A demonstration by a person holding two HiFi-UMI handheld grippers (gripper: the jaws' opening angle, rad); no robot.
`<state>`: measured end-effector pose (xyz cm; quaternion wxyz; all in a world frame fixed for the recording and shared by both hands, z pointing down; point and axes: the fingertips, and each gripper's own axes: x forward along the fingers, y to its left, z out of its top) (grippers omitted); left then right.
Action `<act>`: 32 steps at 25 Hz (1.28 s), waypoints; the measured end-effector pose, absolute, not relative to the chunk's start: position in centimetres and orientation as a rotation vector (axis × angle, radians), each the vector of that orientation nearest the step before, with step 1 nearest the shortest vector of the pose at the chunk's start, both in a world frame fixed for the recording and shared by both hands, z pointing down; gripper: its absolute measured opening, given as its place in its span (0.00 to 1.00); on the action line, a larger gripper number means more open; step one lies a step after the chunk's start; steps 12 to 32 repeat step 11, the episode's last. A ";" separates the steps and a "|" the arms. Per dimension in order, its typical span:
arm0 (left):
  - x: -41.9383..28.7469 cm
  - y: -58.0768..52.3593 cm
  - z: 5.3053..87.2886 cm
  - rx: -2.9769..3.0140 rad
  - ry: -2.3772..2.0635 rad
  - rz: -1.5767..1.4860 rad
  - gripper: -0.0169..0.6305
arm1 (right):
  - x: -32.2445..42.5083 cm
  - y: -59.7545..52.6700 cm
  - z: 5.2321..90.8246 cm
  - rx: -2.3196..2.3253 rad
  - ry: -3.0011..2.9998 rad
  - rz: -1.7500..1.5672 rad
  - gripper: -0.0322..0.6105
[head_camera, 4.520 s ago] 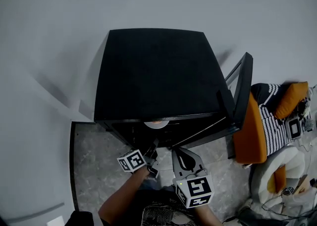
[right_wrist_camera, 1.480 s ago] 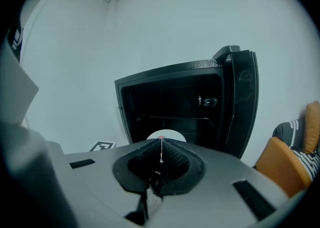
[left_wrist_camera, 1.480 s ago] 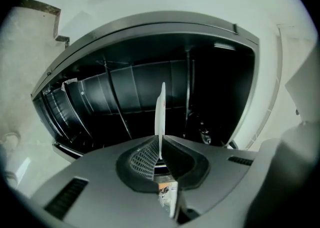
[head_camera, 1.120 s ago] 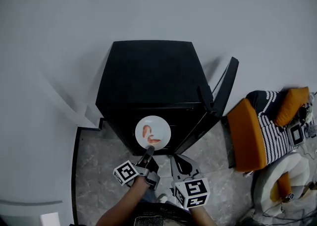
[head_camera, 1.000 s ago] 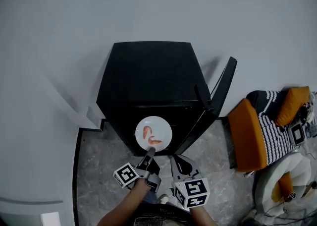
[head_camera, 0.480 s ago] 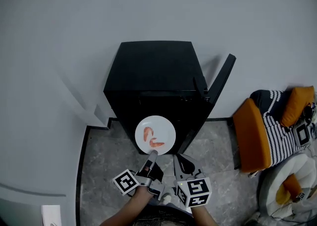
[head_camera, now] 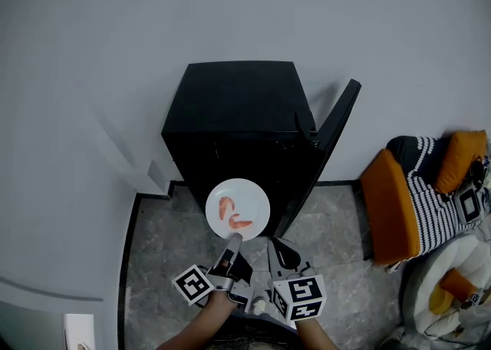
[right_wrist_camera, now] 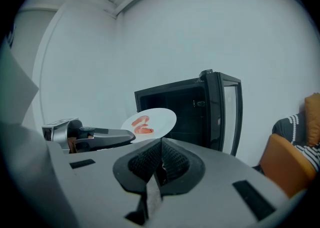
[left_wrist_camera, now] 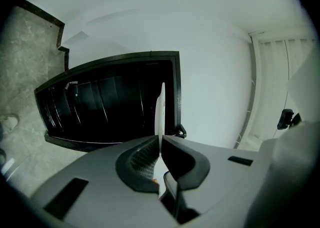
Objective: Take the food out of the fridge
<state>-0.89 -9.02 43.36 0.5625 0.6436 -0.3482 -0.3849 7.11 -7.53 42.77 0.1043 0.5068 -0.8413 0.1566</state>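
Before the open fridge (head_camera: pixel 238 110), my left gripper (head_camera: pixel 233 239) pinches the plate (head_camera: pixel 255 196) rim, food (head_camera: pixel 234 214) just beyond its fingers; right gripper (head_camera: pixel 281 245) fingers pressed together.

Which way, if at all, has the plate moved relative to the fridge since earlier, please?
Yes. The plate, clamped in the left tool, has come forward out of the fridge through its open front.

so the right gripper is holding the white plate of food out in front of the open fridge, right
Not the right one. The left gripper holds the white plate of food; the left gripper view shows its jaws clamped on the rim. The right gripper is shut on nothing. The plate is in front of the open fridge.
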 end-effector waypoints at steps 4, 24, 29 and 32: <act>-0.8 -8.4 43.5 1.506 -0.820 -0.909 0.06 | 7.1 -6.9 42.8 1.491 -2.478 0.458 0.08; -0.6 -8.6 43.3 1.507 -0.814 -0.915 0.06 | 7.1 -7.0 42.6 1.491 -2.483 0.454 0.08; -0.6 -8.6 43.3 1.507 -0.814 -0.915 0.06 | 7.1 -7.0 42.6 1.491 -2.483 0.454 0.08; -0.6 -8.6 43.3 1.507 -0.814 -0.915 0.06 | 7.1 -7.0 42.6 1.491 -2.483 0.454 0.08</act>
